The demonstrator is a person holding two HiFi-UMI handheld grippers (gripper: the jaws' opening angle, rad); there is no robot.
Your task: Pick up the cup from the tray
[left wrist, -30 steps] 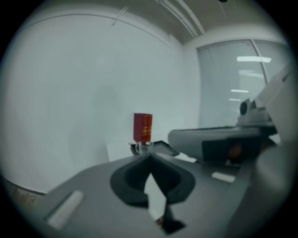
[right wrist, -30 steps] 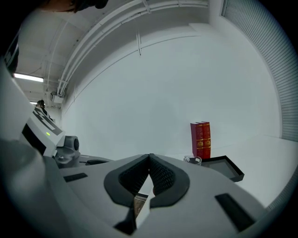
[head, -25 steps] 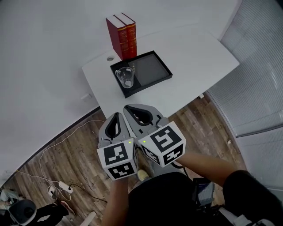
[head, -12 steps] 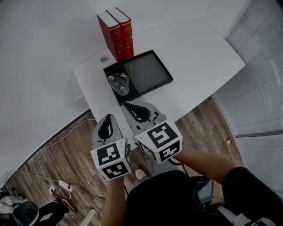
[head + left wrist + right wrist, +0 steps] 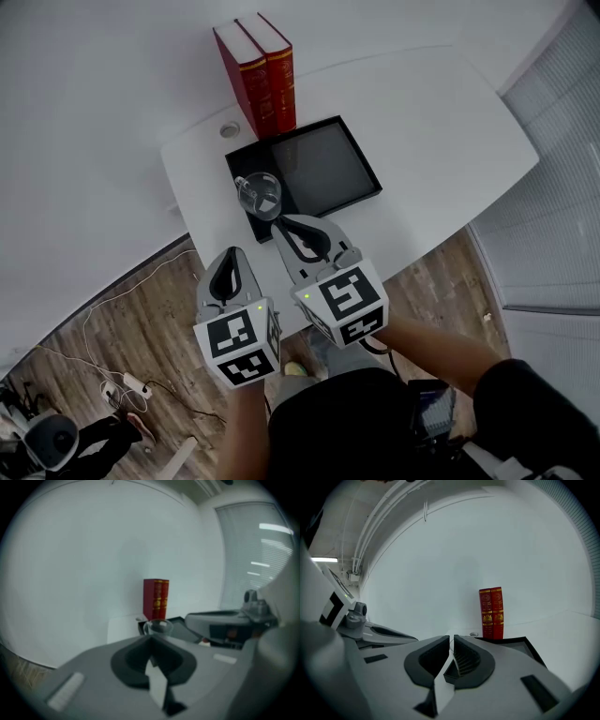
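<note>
A clear glass cup (image 5: pixel 260 194) stands upright at the left end of a black tray (image 5: pixel 323 167) on a white table (image 5: pixel 441 141). My right gripper (image 5: pixel 289 221) is shut and empty, its tip just short of the tray's near edge, beside the cup. My left gripper (image 5: pixel 231 251) is shut and empty too, lower and to the left, over the table's near edge. The left gripper view has the cup (image 5: pixel 158 626) straight beyond its closed tip (image 5: pixel 151 638). In the right gripper view the closed jaws (image 5: pixel 451 637) point at the tray (image 5: pixel 520 642); the cup is hidden.
Two red books (image 5: pixel 258 70) stand upright behind the tray, against a white wall. A round cable hole (image 5: pixel 230 131) sits at the table's back left. Below the table lie a wooden floor, cables and a power strip (image 5: pixel 131 384). Window blinds (image 5: pixel 562 187) are on the right.
Both grippers have come nearer to the table and tray; the right tip now lies close to the cup. Both have stayed shut.
</note>
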